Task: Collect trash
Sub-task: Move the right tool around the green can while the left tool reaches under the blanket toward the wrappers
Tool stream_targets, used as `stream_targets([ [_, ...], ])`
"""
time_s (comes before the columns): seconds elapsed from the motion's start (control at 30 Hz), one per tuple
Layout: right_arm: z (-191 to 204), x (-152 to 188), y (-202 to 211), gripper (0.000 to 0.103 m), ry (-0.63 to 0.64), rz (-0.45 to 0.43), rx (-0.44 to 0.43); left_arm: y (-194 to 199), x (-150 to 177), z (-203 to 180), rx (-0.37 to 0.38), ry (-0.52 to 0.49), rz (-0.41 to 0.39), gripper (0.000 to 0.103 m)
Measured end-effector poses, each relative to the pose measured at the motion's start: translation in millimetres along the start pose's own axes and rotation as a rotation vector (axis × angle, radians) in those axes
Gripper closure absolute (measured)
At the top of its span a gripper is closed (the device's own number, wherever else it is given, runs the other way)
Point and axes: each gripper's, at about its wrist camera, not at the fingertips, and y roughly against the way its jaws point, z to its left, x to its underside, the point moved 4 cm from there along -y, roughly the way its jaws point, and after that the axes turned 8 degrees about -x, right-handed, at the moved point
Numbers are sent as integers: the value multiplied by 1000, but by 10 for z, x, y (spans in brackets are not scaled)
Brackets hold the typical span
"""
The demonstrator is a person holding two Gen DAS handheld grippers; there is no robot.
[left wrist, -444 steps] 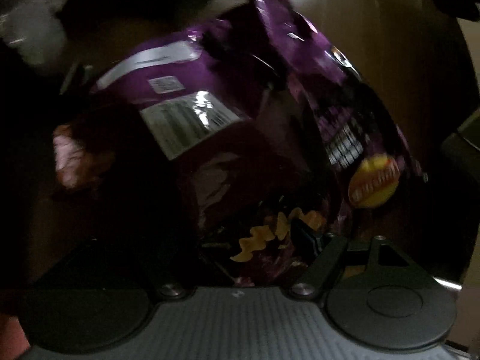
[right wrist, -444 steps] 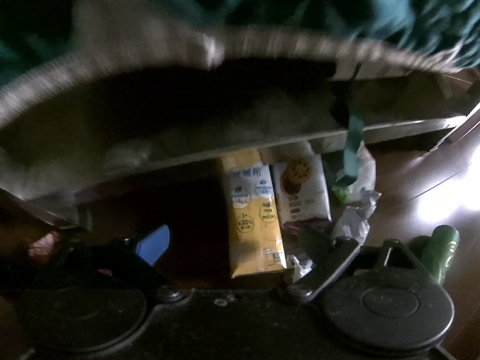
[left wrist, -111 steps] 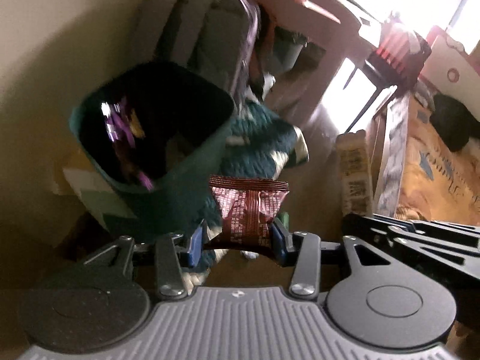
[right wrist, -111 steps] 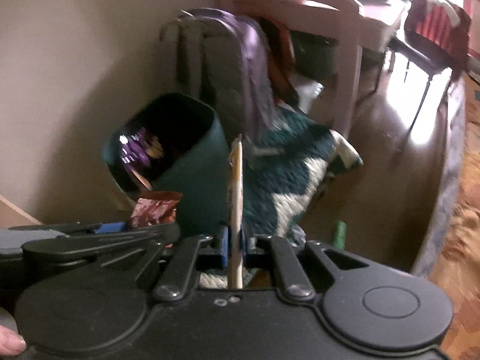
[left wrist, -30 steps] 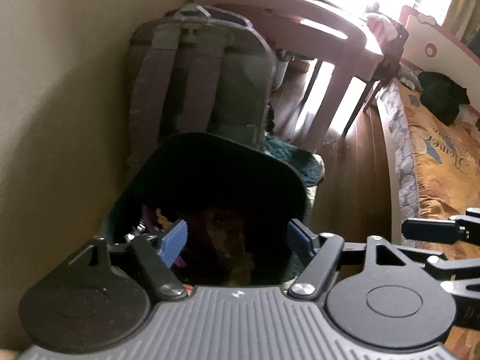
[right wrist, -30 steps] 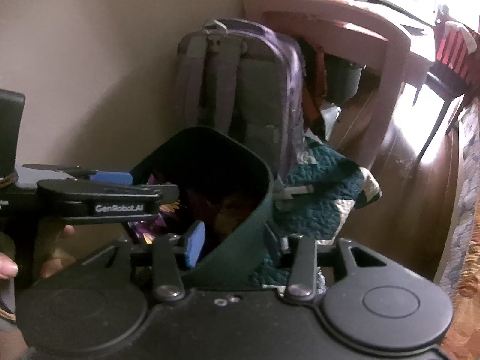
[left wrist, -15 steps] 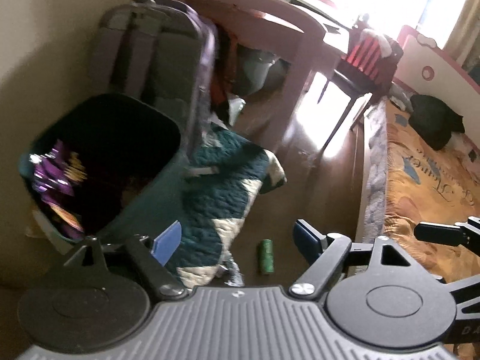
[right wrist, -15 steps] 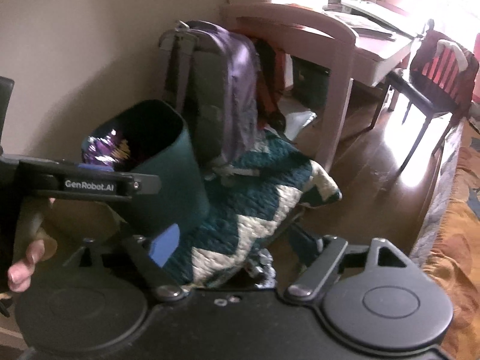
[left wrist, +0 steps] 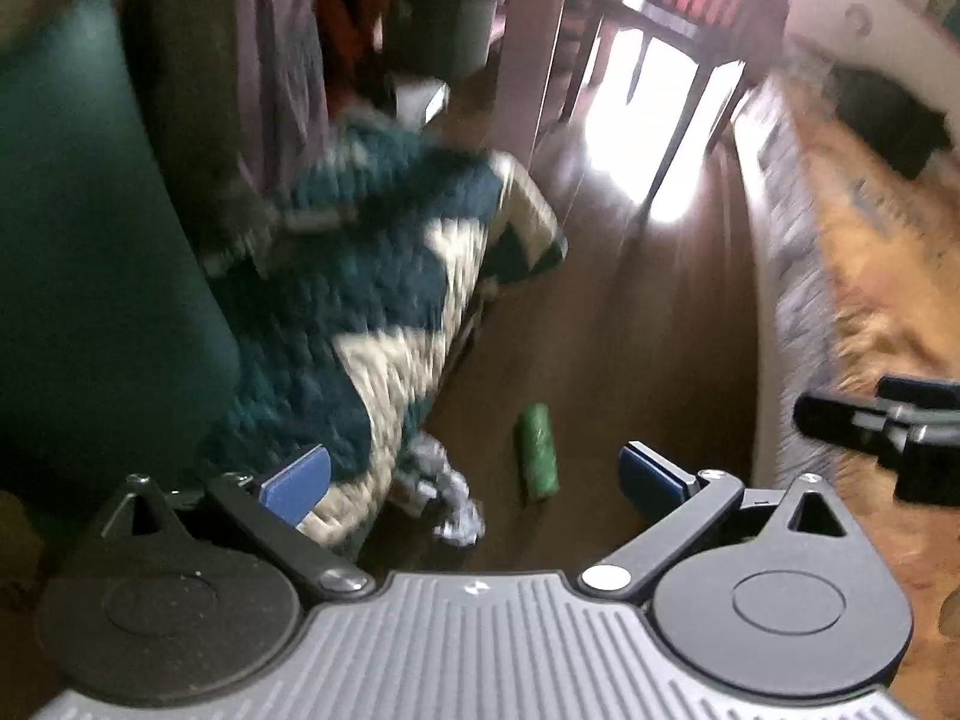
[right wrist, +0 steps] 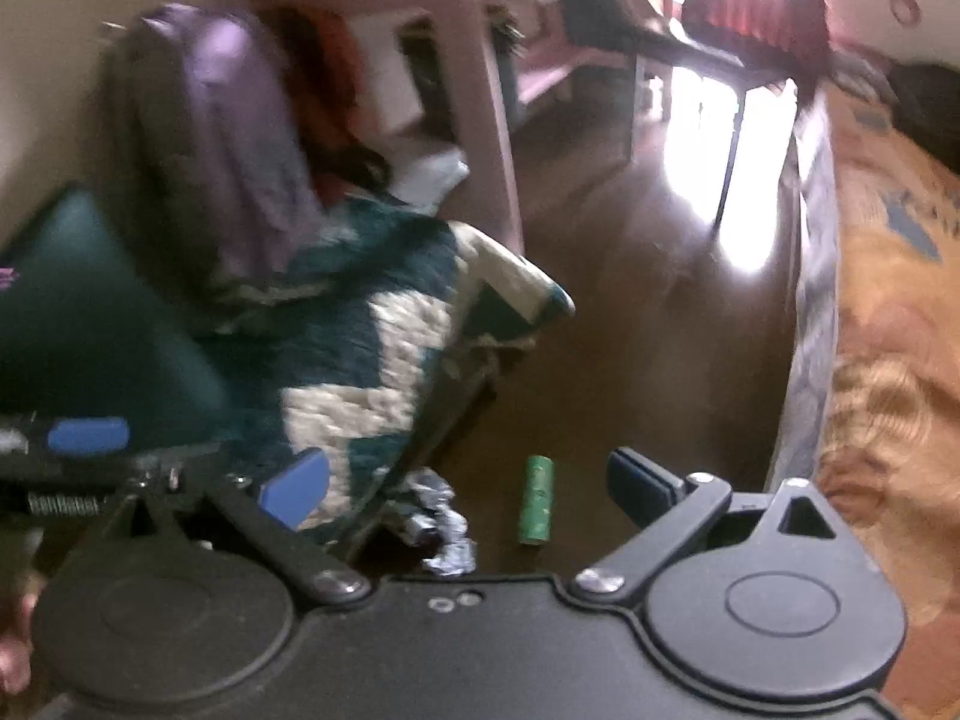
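Both tongs hang released and empty over a dark wooden floor (left wrist: 630, 312). The left tongs (left wrist: 474, 474) have their blue pads (left wrist: 297, 477) spread wide, and so do the right tongs (right wrist: 465, 480), whose pads (right wrist: 294, 486) frame the same patch of floor.

Nearest, just ahead of each pair, lies the remaining trash: a crumpled silvery wrapper (left wrist: 453, 504) and, just beside it to the right, a small green tube (left wrist: 539, 450) lying flat. In the right wrist view the wrapper (right wrist: 441, 534) sits at the foot of the blanket, and the tube (right wrist: 536, 498) carries pale print too small to read.

At the left edge of the right wrist view the left tongs show side-on, with white lettering on the black body that is too blurred to read for certain.

Left of the trash, a dark teal and cream zigzag blanket (left wrist: 384, 300) spills down to the floor. The green bin (left wrist: 78, 252) stands further left, touching the blanket; a scrap of purple shows at its edge in the right wrist view. Behind the blanket leans a grey and purple backpack (right wrist: 222, 138).

Further off stands a pale pink surface (right wrist: 480, 90) with a chair (left wrist: 678, 42) beside it, sunlight glaring on the floor between. Along the right runs a bed (right wrist: 888, 276) with an orange patterned cover.
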Motion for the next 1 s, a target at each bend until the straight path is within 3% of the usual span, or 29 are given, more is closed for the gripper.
stream_targets([
  [0.33,-689,818,-1573,3,-27,61,9,-1820,844,-273,-188,100,121,0],
  [0.7,-1106,1309,-3069,6,-12,146,-56,-3498,1269,2,-329,378,249,0],
  [0.87,-1191,1490,-3668,12,12,216,-73,-3987,1384,140,-375,419,247,1],
  [1.0,-1216,1590,-4043,16,62,249,-71,-4090,1324,59,-435,332,144,0],
])
